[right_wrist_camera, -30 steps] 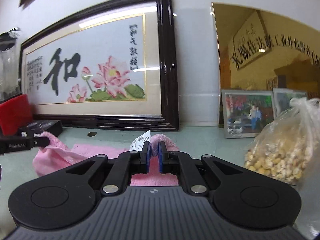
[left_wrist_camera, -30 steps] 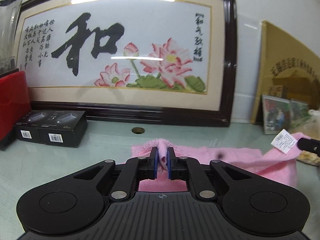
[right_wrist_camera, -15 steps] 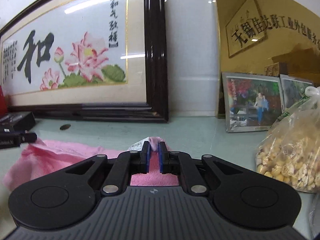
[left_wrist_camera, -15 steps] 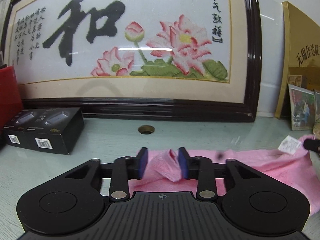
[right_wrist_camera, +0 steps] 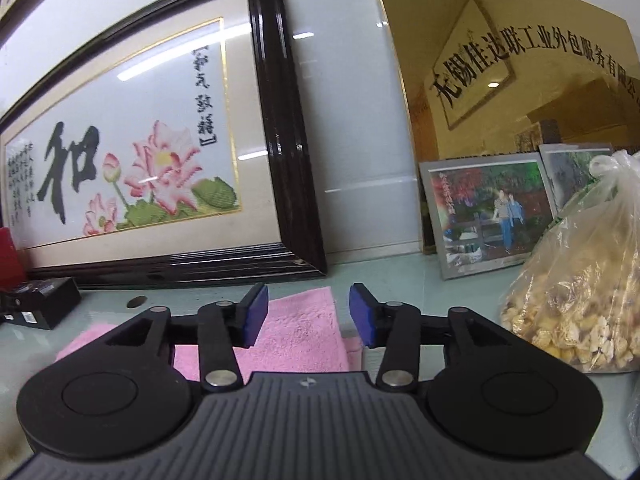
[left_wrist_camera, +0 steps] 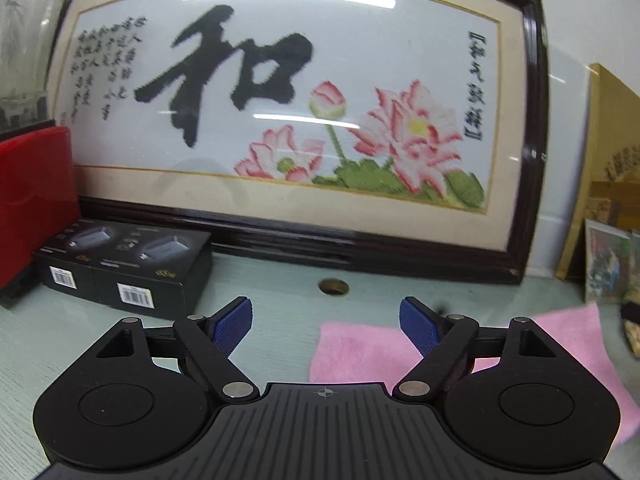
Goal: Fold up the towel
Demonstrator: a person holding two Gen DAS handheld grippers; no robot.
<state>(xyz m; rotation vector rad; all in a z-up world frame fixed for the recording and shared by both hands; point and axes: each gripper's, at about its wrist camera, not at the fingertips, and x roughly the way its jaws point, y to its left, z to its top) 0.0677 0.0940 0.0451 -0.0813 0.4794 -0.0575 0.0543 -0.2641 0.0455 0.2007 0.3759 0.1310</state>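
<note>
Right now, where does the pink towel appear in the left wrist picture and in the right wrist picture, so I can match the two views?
Left wrist: the pink towel lies flat on the table at lower right, running behind the right finger of the open left gripper.
Right wrist: the pink towel lies at lower centre, under the open right gripper.
Shared landmark: the framed lotus picture leaning at the back.

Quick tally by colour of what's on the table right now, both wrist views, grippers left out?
Pink: 1, the towel
Black: 2, the boxes and
Red: 1, the red item at far left
Dark-framed: 1, the lotus picture
Gold: 1, the plaque
Silver-framed: 2, the photos and
Clear: 1, the bag of yellow bits
Total: 9
</note>
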